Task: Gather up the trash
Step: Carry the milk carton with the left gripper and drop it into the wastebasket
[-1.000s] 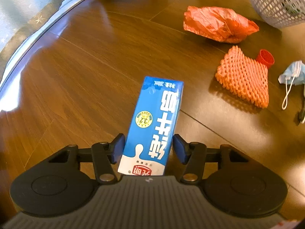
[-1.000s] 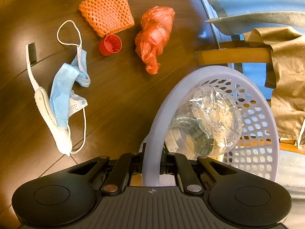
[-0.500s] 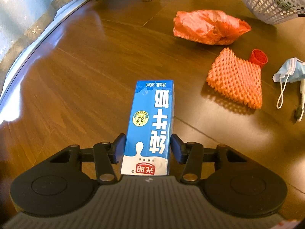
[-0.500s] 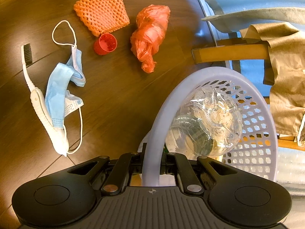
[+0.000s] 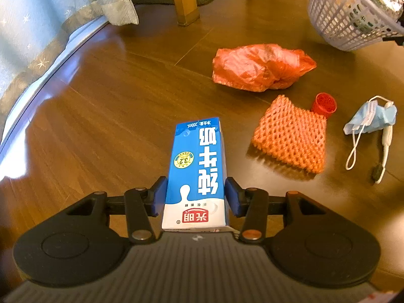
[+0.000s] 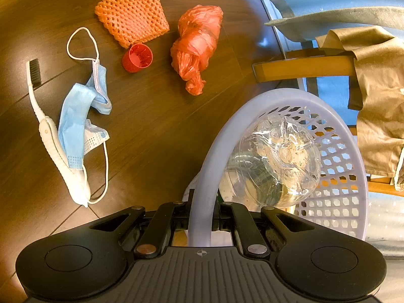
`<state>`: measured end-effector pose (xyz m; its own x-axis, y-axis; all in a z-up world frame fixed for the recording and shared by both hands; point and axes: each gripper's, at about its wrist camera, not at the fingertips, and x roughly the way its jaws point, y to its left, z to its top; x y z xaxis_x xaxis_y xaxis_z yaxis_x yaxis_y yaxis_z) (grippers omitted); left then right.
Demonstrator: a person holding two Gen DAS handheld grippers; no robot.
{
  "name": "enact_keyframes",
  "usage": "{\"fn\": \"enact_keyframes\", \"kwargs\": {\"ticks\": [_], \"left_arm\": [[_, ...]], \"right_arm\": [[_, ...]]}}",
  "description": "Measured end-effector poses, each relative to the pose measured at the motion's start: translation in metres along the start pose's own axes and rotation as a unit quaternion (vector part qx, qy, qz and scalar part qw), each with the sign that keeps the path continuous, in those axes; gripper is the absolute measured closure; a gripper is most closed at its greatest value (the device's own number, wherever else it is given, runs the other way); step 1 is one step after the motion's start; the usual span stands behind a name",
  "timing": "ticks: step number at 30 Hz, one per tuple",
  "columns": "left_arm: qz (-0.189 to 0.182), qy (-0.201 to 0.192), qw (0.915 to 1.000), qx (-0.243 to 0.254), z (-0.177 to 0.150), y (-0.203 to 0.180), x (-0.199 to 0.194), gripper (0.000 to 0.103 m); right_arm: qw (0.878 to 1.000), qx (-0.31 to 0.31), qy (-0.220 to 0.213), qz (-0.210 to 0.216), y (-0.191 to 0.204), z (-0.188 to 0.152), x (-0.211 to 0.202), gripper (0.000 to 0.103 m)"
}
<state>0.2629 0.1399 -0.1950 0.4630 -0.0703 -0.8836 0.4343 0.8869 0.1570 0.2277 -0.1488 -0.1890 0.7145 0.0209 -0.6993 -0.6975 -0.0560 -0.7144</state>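
- Dark brown wood forms the bench, glossy with window glare at its left edge; a pale blue curtain with star marks is seen beyond it in the left wrist view.
- The left tool is closed on a blue and white milk carton, whose lower sides are pressed by the two blue pads; the carton is held lifted above the bench, its printing upside down to the camera.
- A crumpled orange plastic bag is seen lying ahead and to the right of the carton.
- An orange foam fruit net is laid nearer, with a small red cap on its side touching the net's far corner.
- A blue face mask is draped over a white toothbrush with dark bristles, at the far right.
- The right tool is clamped narrowly on the rim of a pale lilac plastic basket with lattice walls.
- A clear, crushed plastic bottle is seen resting inside the basket.
- In the right wrist view the mask, toothbrush, cap, net and bag are spread on the bench to the left of the basket.
- A wooden chair draped with tan cloth is seen beside the bench, on the right.
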Motion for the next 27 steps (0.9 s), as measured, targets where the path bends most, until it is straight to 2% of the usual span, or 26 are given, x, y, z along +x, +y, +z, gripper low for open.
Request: {"fn": "enact_keyframes", "kwargs": {"ticks": [7,14,21,27], "left_arm": [[-0.003,-0.029,0.9996,-0.007,0.015,-0.002,-0.022,0.059],[-0.023,-0.077,0.9968,-0.003,0.051,-0.018,-0.050,0.059],[-0.057,-0.143,0.9879,0.016,0.099,-0.043,-0.089,0.059],[-0.100,-0.179,0.9764,0.069,0.151,-0.076,-0.113,0.059]], "right_arm": [[1.000,-0.005,0.000,-0.001,0.001,0.001,0.000,0.100],[1.000,-0.007,0.001,0.000,0.001,0.001,0.000,0.100],[1.000,-0.010,-0.001,0.001,0.002,0.003,0.000,0.100],[1.000,-0.012,-0.005,0.003,0.003,0.006,-0.001,0.100]]}}
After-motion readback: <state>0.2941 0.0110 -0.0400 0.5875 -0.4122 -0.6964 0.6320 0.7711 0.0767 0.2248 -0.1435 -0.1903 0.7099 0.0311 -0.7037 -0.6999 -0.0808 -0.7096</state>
